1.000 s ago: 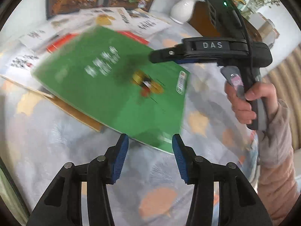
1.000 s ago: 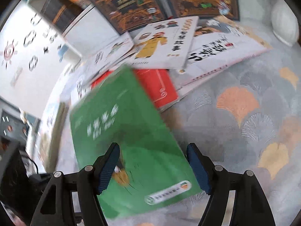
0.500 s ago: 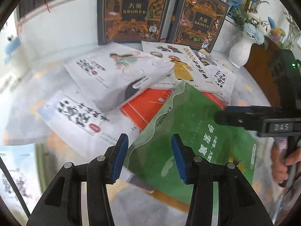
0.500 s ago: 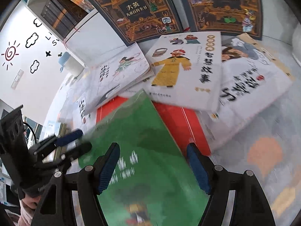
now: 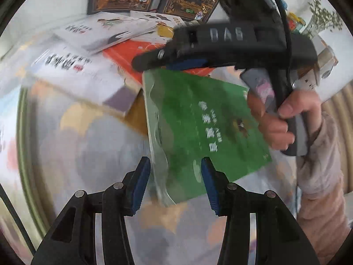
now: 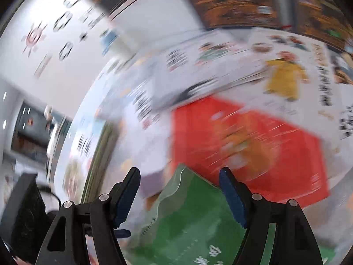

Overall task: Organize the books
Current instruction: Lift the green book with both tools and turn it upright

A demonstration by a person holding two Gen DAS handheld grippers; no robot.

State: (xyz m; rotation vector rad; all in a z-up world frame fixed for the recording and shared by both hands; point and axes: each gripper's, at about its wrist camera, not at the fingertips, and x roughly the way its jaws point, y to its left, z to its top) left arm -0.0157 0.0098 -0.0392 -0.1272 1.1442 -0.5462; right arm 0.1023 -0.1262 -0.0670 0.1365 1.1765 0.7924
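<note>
"DAS" on the right hand-held gripper [image 5: 152, 63] body (blurred); book titles unreadable.

The green book [image 5: 205, 130] has a glossy paper cover, as does the red book [image 6: 249, 145]. The left gripper [image 5: 175, 185] is matt black plastic with ribbed blue pads [image 5: 141, 185]. The tablecloth [image 5: 92, 154] looks like soft printed cloth.

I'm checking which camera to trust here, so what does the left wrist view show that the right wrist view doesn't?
Only the left wrist view shows the right gripper from outside, the hand on its handle and a pale sleeve.

Only the right wrist view shows the white wall with sun and cloud drawings.

Both show the green book, the red book and the white picture books.
</note>
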